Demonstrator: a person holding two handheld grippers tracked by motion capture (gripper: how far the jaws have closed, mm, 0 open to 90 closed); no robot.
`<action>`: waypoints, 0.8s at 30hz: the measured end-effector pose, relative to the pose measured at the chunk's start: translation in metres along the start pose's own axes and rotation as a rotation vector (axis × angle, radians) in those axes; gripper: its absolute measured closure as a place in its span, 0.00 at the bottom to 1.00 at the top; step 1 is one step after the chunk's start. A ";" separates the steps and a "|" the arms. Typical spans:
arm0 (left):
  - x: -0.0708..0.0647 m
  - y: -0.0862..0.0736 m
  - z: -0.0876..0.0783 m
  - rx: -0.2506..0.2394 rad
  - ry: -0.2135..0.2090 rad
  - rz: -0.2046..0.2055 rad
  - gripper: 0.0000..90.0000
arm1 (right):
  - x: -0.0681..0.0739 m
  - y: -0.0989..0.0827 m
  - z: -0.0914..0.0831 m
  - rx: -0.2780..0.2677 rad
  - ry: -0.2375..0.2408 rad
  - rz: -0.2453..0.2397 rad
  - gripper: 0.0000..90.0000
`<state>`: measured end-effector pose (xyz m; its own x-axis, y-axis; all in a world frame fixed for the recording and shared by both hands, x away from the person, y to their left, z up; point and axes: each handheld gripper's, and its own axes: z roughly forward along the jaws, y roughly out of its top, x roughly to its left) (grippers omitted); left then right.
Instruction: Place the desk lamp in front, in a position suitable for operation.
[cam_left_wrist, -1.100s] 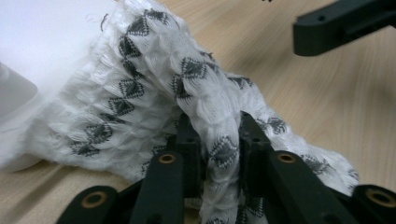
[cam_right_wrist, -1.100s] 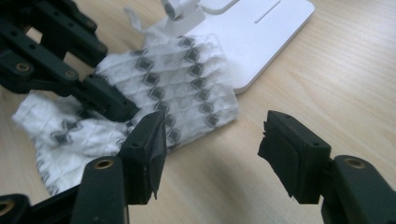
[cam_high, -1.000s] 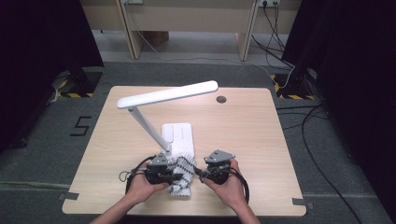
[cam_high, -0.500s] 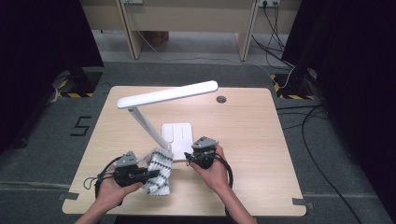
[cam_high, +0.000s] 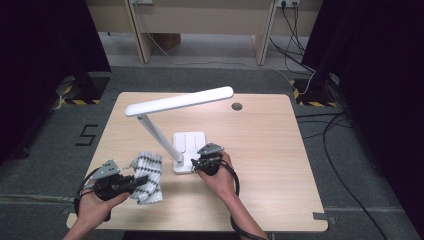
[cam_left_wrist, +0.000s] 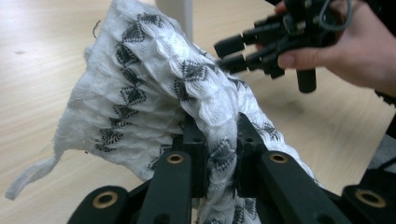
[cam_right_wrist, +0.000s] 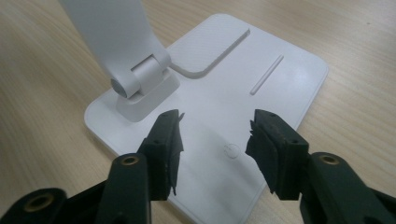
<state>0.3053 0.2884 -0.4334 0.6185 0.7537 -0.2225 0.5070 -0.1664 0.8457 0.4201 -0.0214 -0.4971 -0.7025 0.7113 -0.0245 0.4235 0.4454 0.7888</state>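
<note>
Left fingers pinch the patterned cloth, its length running away from them; right fingers gape.

The left gripper sat low near the desk's front-left corner, its jaws clamped tight on what it held, the forearm coming in from the front edge. The right gripper hovered near the desk's middle, jaws parted and just opening wider, nothing between them.

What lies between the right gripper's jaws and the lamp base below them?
Nothing. In the right gripper view the right gripper hangs open over the lamp base, with bare white plastic and its small power mark between the jaws.
</note>
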 end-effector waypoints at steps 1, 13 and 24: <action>0.002 0.002 -0.003 -0.010 0.007 -0.001 0.88 | 0.000 0.000 0.001 0.001 -0.003 0.006 0.54; 0.015 0.023 -0.024 -0.084 0.062 0.006 0.88 | -0.002 -0.006 0.011 0.009 0.019 0.019 0.51; 0.019 0.035 -0.037 -0.122 0.086 0.010 0.87 | -0.002 -0.008 0.012 -0.006 0.015 0.055 0.50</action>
<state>0.3123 0.3205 -0.3904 0.5670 0.8048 -0.1755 0.4212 -0.1002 0.9014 0.4248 -0.0205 -0.5109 -0.6867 0.7264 0.0275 0.4582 0.4032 0.7921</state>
